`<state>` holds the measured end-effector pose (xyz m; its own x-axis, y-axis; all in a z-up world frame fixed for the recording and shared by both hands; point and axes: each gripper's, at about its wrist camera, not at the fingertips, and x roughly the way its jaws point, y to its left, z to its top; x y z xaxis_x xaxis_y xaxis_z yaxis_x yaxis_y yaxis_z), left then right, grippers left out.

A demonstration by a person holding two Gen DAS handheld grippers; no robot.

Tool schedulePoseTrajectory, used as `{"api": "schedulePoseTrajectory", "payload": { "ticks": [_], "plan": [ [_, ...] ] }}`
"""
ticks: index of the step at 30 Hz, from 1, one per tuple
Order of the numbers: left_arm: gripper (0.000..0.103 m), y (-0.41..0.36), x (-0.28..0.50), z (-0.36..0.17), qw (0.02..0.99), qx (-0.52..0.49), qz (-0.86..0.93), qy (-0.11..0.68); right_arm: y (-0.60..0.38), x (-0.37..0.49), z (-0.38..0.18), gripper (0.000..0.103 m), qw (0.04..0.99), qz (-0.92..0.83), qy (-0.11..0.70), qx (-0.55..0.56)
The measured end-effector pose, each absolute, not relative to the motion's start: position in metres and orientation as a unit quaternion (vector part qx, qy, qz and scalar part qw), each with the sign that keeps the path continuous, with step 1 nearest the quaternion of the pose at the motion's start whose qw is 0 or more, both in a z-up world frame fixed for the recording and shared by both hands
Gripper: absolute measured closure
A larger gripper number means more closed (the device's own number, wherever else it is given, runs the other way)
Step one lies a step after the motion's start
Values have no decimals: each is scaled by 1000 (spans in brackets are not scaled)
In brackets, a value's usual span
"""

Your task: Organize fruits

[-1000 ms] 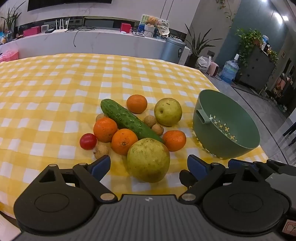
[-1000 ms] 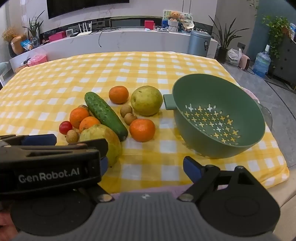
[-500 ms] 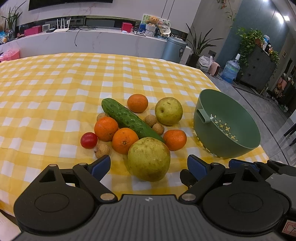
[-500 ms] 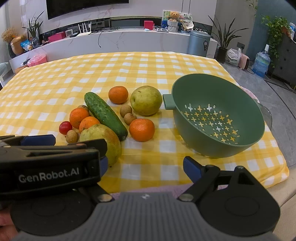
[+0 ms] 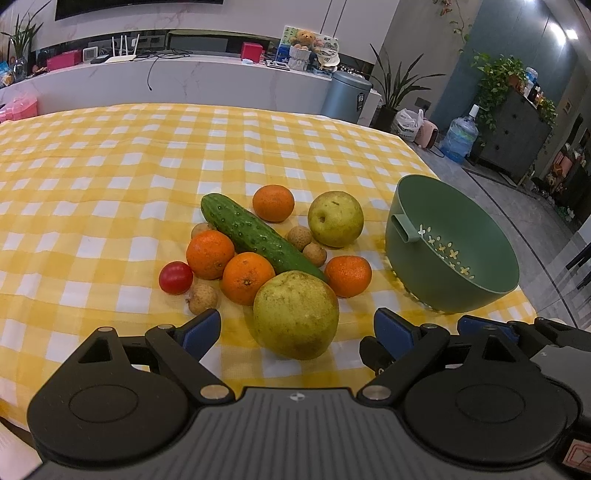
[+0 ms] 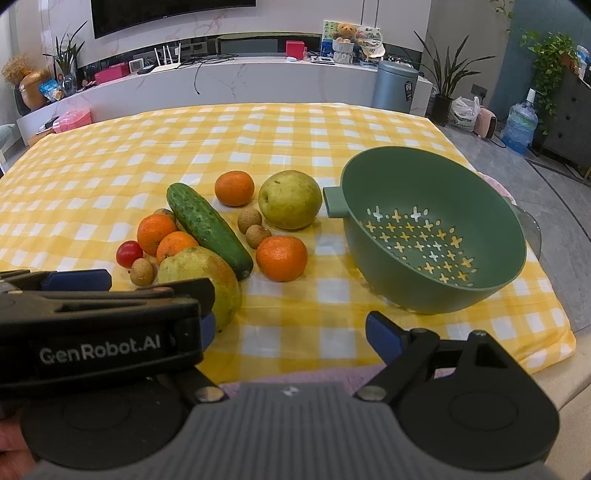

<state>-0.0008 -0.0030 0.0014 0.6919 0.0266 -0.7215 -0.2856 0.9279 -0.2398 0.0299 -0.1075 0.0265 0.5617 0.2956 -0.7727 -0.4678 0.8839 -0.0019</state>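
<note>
This is a living room in a home. A big black TV screen (image 6: 173, 14) hangs on the white wall. Below it runs a long white stone shelf (image 6: 229, 79) with a brown teddy bear (image 6: 345, 31) on it. Green potted plants (image 6: 448, 79) stand on the grey floor, near a blue water bottle (image 6: 519, 125).

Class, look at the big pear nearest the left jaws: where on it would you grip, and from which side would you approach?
Grip the near pear across its widest middle, coming straight in from the near table edge. The open left gripper already straddles it. An orange and the cucumber crowd its far side, so a far-side approach looks blocked.
</note>
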Motion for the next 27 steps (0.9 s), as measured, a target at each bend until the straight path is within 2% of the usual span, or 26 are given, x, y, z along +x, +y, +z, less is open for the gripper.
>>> {"api": "schedulePoseTrajectory", "payload": {
  "ticks": [27],
  "plan": [
    [0, -7, -2, 5, 906, -158, 92, 383, -109, 28, 27, 18, 879, 219, 411, -105]
  ]
}}
